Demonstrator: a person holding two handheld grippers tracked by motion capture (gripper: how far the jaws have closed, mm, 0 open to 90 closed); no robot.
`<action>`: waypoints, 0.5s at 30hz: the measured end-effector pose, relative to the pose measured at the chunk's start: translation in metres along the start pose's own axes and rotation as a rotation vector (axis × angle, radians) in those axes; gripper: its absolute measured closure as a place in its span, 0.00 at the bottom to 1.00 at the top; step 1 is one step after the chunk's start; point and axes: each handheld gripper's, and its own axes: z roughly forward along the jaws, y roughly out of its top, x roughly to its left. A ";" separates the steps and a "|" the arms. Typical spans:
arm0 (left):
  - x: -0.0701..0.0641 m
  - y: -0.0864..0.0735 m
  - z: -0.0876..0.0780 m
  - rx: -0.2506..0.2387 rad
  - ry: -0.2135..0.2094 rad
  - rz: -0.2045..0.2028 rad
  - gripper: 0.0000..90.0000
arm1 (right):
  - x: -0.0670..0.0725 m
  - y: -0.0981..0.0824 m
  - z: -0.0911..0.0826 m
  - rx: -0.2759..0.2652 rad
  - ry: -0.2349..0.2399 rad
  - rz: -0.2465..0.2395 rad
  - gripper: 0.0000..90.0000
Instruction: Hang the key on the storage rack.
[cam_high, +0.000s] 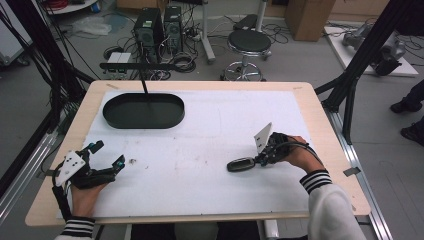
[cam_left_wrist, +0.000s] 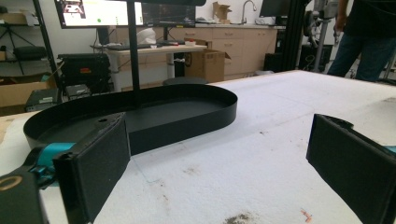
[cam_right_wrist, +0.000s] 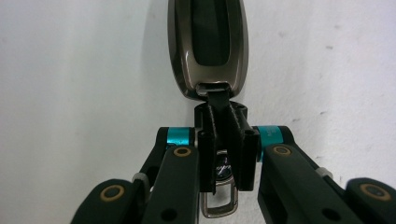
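Observation:
A dark, glossy key fob lies on the white mat right of centre. My right gripper is shut on the short black strap at the end of the key fob. A metal clasp shows low down between the jaws. My left gripper rests at the near left of the table, open with nothing between its pads. Ahead of the left gripper stands a black oval tray with nothing in it. The tray sits at the far left of the mat.
A thin black post rises at the tray. The wooden table edge runs close to my right hand. Beyond the table stand a stool and computer towers. A person stands off to one side.

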 end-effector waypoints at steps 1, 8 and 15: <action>0.000 0.000 0.000 -0.001 0.002 -0.001 0.07 | 0.000 0.000 -0.001 -0.010 0.002 0.001 0.92; 0.001 0.001 0.001 0.011 -0.009 -0.009 0.07 | 0.002 0.002 -0.010 -0.101 -0.021 0.013 0.92; 0.003 0.008 0.007 0.019 -0.052 -0.014 0.07 | 0.005 0.004 -0.025 -0.210 -0.055 0.017 0.92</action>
